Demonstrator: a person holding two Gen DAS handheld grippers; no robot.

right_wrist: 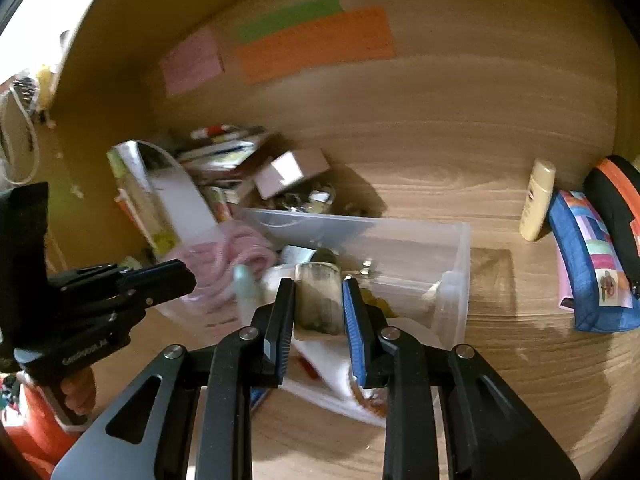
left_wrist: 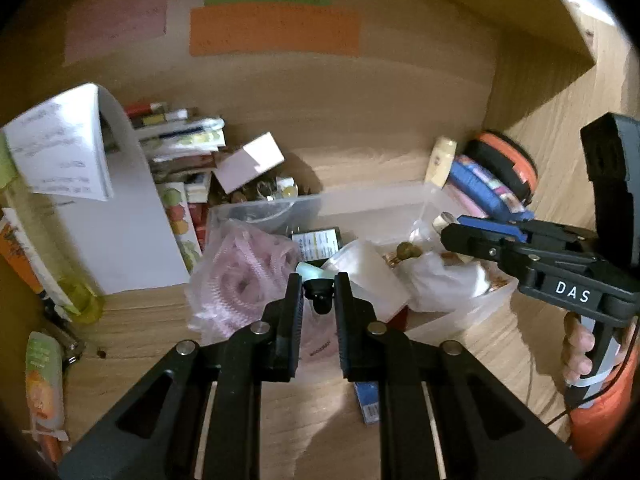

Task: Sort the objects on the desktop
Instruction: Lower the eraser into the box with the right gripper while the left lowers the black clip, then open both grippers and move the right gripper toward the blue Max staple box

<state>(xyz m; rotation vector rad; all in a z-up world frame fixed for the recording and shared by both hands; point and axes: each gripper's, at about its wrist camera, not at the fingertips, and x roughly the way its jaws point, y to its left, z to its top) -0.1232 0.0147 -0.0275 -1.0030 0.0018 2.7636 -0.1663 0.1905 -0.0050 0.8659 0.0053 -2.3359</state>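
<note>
Desk layout, both wrist views.
Clear bin (right_wrist: 452, 248) sits centre on desk (right_wrist: 520, 380); book stack (left_wrist: 176, 140) behind-left; bottle (right_wrist: 538, 200) and pouch (right_wrist: 588, 264) to its right, against back wall.

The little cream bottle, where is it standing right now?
The cream bottle stands at the far right of the desk in the right wrist view, against the wooden back wall, just left of the blue patchwork pouch.
</note>
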